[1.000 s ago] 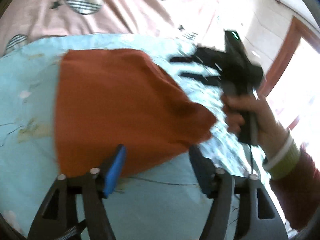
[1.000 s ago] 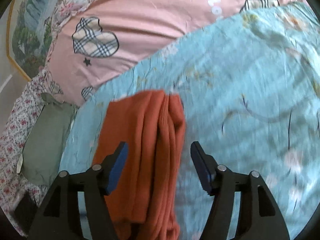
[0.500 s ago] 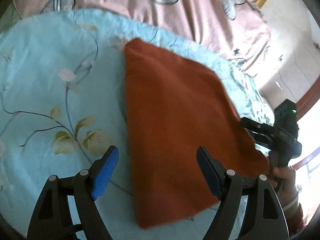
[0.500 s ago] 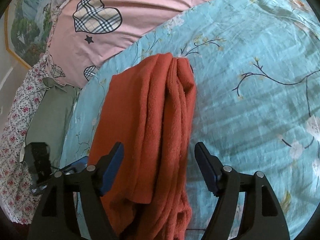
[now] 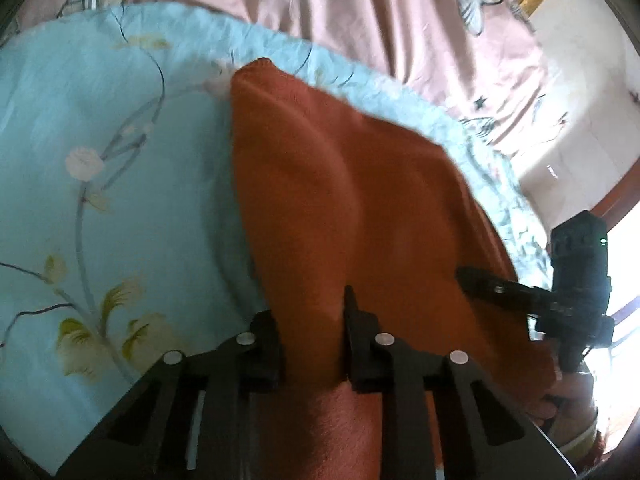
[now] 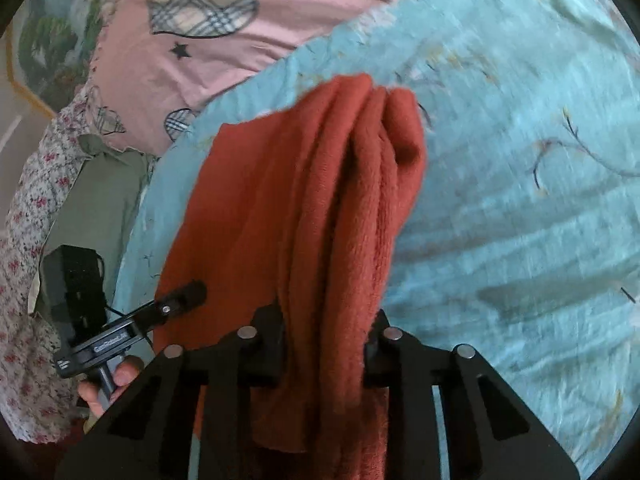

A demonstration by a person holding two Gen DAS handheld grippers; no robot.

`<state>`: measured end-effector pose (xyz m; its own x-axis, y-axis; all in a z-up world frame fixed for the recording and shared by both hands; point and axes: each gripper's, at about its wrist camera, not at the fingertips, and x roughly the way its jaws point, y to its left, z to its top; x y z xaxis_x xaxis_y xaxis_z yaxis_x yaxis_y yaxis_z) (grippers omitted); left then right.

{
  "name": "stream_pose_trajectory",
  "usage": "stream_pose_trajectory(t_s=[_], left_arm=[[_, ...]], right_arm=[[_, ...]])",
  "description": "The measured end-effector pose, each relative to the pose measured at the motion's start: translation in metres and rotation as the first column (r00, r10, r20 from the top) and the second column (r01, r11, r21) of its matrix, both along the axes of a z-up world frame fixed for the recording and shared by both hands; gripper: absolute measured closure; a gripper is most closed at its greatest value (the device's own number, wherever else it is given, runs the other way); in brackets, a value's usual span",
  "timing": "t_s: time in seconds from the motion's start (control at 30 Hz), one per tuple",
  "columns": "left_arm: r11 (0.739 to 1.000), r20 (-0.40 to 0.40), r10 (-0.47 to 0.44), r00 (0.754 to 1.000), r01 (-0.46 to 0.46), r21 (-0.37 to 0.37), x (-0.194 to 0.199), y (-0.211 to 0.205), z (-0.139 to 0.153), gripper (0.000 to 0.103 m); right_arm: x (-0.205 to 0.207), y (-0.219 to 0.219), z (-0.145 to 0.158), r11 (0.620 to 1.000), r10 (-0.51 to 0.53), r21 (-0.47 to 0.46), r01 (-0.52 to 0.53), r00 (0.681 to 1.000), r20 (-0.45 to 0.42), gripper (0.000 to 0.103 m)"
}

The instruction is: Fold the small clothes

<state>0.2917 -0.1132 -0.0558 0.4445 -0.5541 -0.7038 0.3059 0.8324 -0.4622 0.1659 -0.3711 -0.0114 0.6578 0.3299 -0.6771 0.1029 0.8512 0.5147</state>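
A rust-orange folded garment lies on a light blue floral sheet. My left gripper is shut on its near edge, cloth bunched between the jaws. In the right wrist view the same garment shows several stacked folds, and my right gripper is shut on its near end. The right gripper also shows in the left wrist view at the garment's right edge. The left gripper shows in the right wrist view at the garment's left edge.
A pink quilt with plaid hearts lies beyond the blue sheet. An olive green garment lies at the left on a floral cloth. A bright window or doorway is at the right.
Both grippers were open and hovering over the garment; they have moved down onto its near edge and closed on the cloth, one at each side.
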Motion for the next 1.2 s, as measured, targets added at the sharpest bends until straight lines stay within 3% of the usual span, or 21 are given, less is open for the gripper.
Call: stream_pose_trajectory(t_s=[0.17,0.33,0.53,0.63,0.7,0.73,0.8,0.87,1.03,1.17,1.2], left_arm=[[0.999,0.087,0.035,0.996,-0.038,0.029,-0.037,0.034,0.033,0.082],[0.992,0.114,0.109,0.987,-0.116,0.056,-0.067,0.1,0.046,0.082],[0.975,0.055,0.205,0.977,-0.209,0.071,-0.085,0.176,0.025,0.08],[0.969,0.019,0.228,0.973,-0.229,0.087,-0.088,0.187,0.003,0.071],[0.961,0.025,0.256,0.966,-0.257,0.106,-0.092,0.19,-0.002,0.053],[0.955,0.03,0.272,0.962,-0.274,0.112,-0.094,0.192,-0.002,0.051],[0.951,0.035,0.289,0.957,-0.291,0.101,-0.098,0.195,0.001,0.05],[0.942,0.045,0.319,0.947,-0.322,0.094,-0.104,0.201,0.007,0.05],[0.921,0.085,0.376,0.923,-0.382,0.072,-0.123,0.216,0.023,0.05],[0.936,0.103,0.341,0.934,-0.348,0.053,-0.13,0.207,0.033,0.052],[0.942,0.109,0.326,0.939,-0.332,0.052,-0.131,0.202,0.035,0.052]], right_arm=[[0.011,0.055,0.004,0.995,0.092,0.043,-0.095,0.994,0.06,0.078],[0.031,0.112,-0.007,0.978,0.182,0.086,-0.189,0.98,0.085,0.079],[0.045,0.144,-0.035,0.975,0.198,0.095,-0.201,0.979,0.039,0.079],[0.044,0.137,-0.048,0.976,0.181,0.12,-0.18,0.983,0.009,0.076],[0.041,0.131,-0.05,0.979,0.165,0.127,-0.162,0.986,-0.013,0.066],[0.04,0.13,-0.049,0.98,0.162,0.121,-0.158,0.987,-0.018,0.064],[0.033,0.124,-0.039,0.99,0.134,0.055,-0.132,0.991,-0.026,0.047],[0.023,0.12,-0.024,0.995,0.1,-0.008,-0.1,0.995,-0.003,0.04],[0.014,0.12,0.016,0.991,0.095,-0.102,-0.085,0.991,0.097,0.04],[0.042,0.141,0.014,0.979,0.174,-0.115,-0.167,0.984,0.049,0.057],[0.047,0.143,0.01,0.978,0.177,-0.12,-0.172,0.984,0.036,0.057]])
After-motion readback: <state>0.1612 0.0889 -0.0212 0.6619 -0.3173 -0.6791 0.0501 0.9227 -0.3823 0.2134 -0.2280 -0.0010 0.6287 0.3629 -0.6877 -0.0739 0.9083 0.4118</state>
